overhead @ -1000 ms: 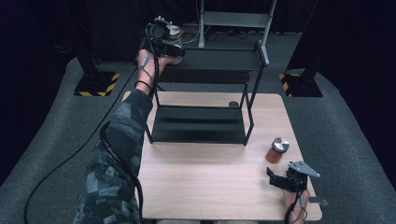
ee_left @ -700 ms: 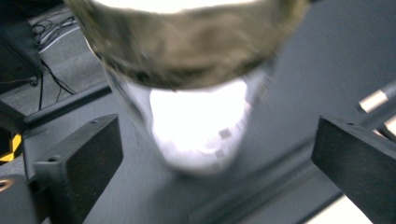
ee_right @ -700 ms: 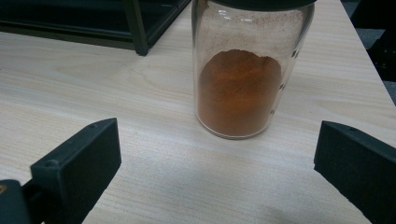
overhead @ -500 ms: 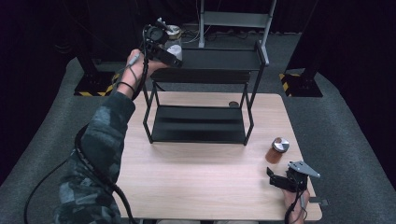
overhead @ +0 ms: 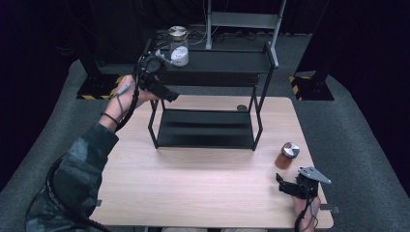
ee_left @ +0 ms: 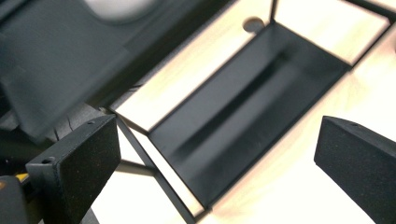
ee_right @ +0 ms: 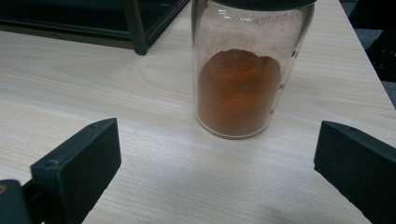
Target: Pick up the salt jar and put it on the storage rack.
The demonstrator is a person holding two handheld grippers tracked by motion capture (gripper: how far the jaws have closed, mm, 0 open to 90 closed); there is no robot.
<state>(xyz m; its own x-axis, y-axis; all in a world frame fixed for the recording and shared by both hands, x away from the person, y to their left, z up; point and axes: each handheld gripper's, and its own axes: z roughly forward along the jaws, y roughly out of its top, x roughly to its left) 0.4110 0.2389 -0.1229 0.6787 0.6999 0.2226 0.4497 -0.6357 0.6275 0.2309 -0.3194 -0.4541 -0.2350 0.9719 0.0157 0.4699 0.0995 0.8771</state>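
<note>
Gaping wide w/ nothing between them, the right gripper's [ee_right: 217, 172] jaws frame a glass spice jar [ee_right: 248, 70] just ahead on the wooden table [ee_right: 93, 84]: clear body, about half full of orange-brown powder, dark lid at the top edge. Left gripper [ee_left: 210, 154] jaws also stand wide apart and empty, held up by the top-left corner of the black two-tier rack [ee_left: 243, 112], looking down on its lower shelf. High view adds what the gripper cams miss: jar's lid is silver, jar [overhead: 286, 155] sits right of the rack [overhead: 208, 130] near the right gripper [overhead: 290, 186], and a gold-lidded jar [overhead: 178, 46] stands on the top shelf by the left gripper [overhead: 157, 82].
</note>
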